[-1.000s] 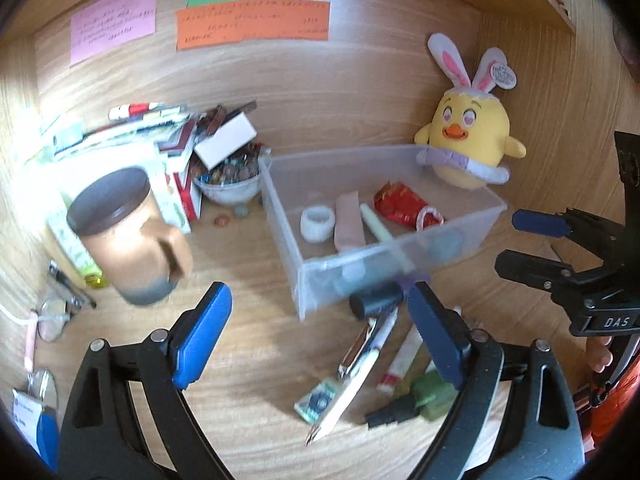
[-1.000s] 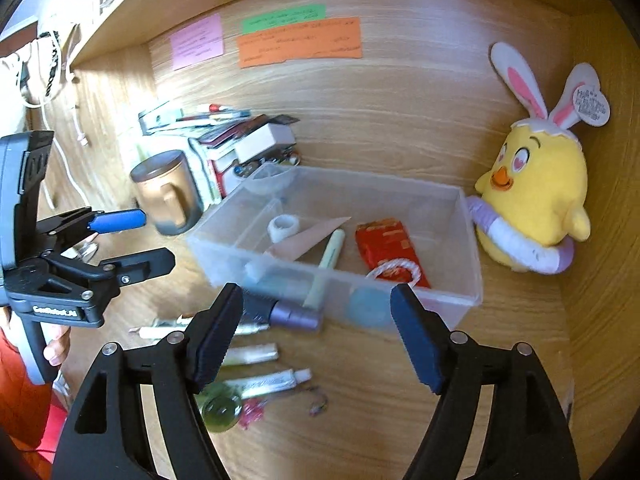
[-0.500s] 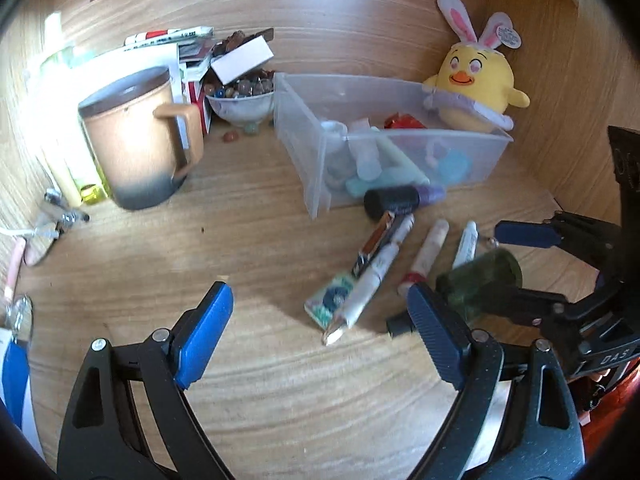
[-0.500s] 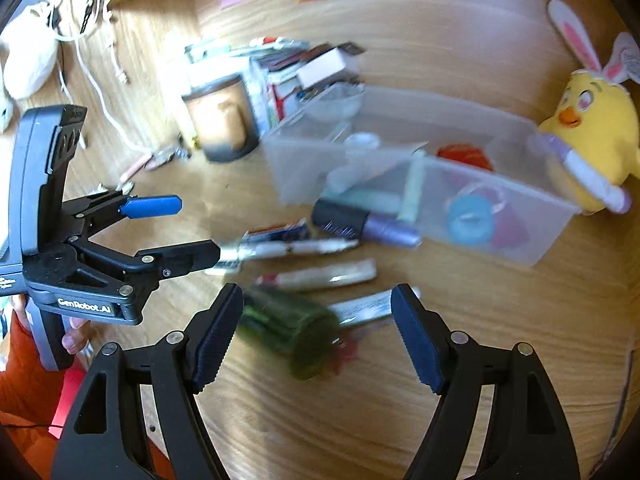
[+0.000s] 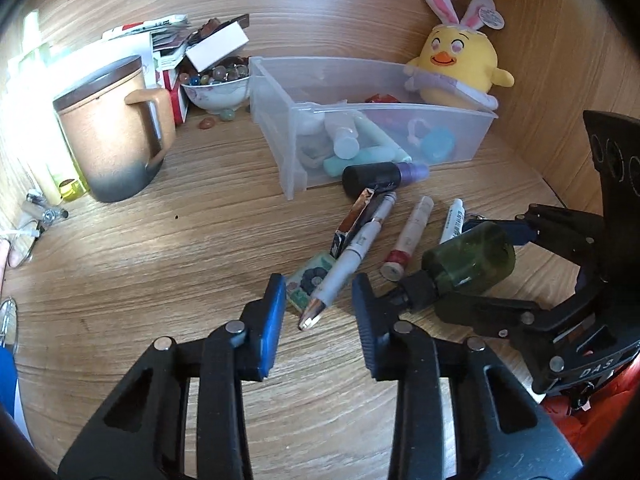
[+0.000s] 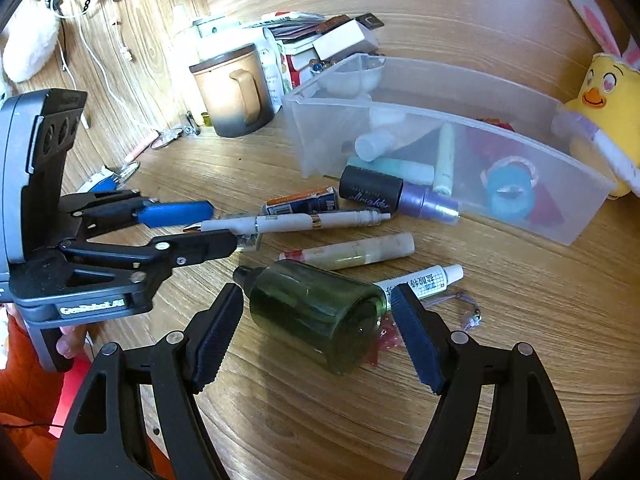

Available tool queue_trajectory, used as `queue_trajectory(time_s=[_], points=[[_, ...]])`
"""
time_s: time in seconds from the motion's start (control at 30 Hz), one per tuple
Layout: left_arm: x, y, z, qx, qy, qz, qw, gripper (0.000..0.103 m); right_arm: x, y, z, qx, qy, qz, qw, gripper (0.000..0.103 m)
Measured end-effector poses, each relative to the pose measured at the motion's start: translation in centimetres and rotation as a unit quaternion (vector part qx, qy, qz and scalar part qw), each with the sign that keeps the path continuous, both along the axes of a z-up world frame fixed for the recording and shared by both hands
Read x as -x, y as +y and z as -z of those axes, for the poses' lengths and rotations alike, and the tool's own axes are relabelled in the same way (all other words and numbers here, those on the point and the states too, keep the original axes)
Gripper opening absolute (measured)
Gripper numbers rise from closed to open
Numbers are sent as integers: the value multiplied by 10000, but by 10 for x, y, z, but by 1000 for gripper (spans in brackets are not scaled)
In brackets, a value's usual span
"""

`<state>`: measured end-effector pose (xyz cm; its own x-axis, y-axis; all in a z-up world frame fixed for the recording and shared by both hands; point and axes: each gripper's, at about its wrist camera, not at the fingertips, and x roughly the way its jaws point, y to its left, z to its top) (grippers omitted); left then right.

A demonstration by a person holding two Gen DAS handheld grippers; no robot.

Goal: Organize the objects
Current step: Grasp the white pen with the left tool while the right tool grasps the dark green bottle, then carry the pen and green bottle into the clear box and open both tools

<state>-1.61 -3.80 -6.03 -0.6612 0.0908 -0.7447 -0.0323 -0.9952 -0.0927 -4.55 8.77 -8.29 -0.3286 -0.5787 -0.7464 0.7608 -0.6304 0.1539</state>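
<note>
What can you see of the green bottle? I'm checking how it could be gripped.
The green bottle is dark, translucent, plastic-looking and round-bodied, with a black cap on a narrow neck. It lies on its side on the wooden desk, base toward the right wrist camera, cap pointing toward the left gripper. The right gripper straddles it with jaws open on either side, not clamping. A white tube and something pink lie close behind; contact is unclear.

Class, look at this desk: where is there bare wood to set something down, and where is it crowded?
Bare wood lies between the brown mug, the clear bin and the left gripper. It is crowded in front of the bin: white pen, tubes and the green bottle between the right gripper's open fingers.
</note>
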Motion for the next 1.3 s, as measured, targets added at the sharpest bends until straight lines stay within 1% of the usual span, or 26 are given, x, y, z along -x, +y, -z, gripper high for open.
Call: queue_trajectory(time_s=[0.03,0.07,0.13,0.23,0.4,0.5,0.63,0.8,0.97,1.2,1.3], points=[[0,1,0,17,16,4,10000,30,1,0,1,4,-34,-9,10000,73],[0,2,-1,25,55,6,10000,25,2,-1,2,-1,-58,-5,10000,73],[0,3,-3,14,82,50,10000,24,3,-1,2,19,-82,20,10000,72],[-5,6,-6,121,160,106,9997,21,4,1,1,88,-107,38,9999,62],[-16,10,-11,203,210,154,9995,17,4,6,-1,154,-96,142,9997,62],[-25,10,-11,264,105,191,9994,14,3,9,-3,177,-48,177,9997,62],[-38,10,-5,321,-121,221,9992,14,2,17,-6,167,7,238,9996,62],[-46,17,3,352,-279,296,9985,14,7,33,-8,254,-19,411,9988,62],[-38,24,7,311,-358,412,9980,14,8,46,-10,327,-27,563,9979,62],[-14,34,9,254,-463,532,9972,14,5,57,-13,420,35,654,9970,61],[-7,39,9,297,-464,596,9967,14,6,61,-14,488,43,690,9964,61]])
